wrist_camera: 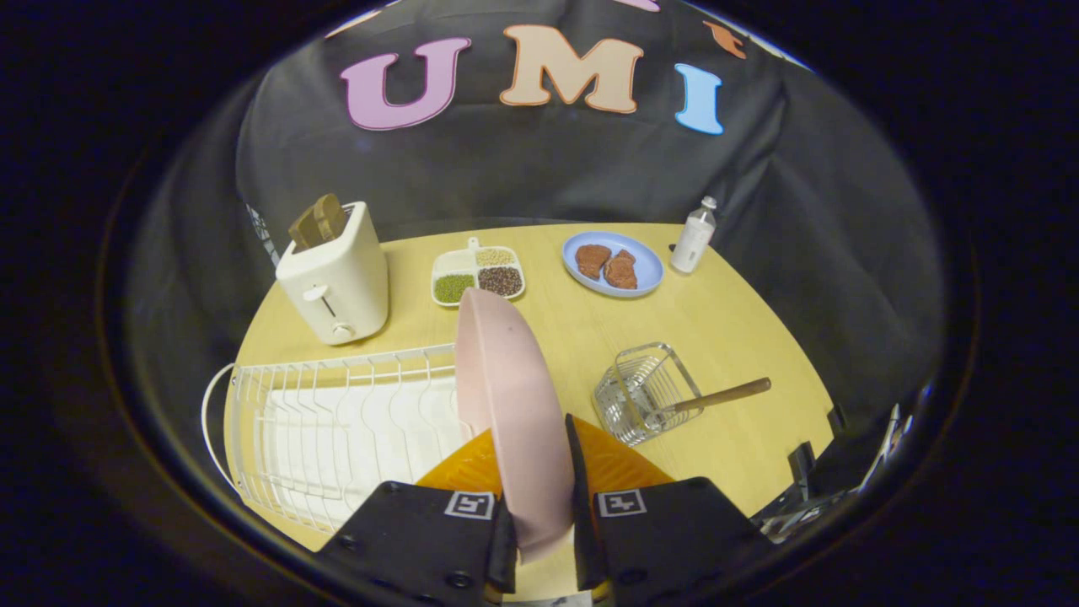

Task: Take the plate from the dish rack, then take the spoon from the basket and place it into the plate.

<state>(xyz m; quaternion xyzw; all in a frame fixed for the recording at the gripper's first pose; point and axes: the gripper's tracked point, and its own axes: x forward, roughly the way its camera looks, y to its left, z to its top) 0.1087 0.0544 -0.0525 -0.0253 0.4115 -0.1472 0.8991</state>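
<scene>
Clamping both fingers on a pale pink round plate (510, 405), the gripper (544, 539) holds it upright on edge. Left of the gripper sits a white wire dish rack (337, 421); ahead to the right, a wooden-handled spoon (716, 396) leans in a small wire basket (641, 392) on the tabletop (716, 320).

The gripper (544, 514) clamps both fingers on the edge of the pink plate (506, 396), which stands on edge beside the white dish rack (337, 421), while the spoon (716, 396) leans in the wire basket (641, 392) on the wooden table (725, 320).
</scene>
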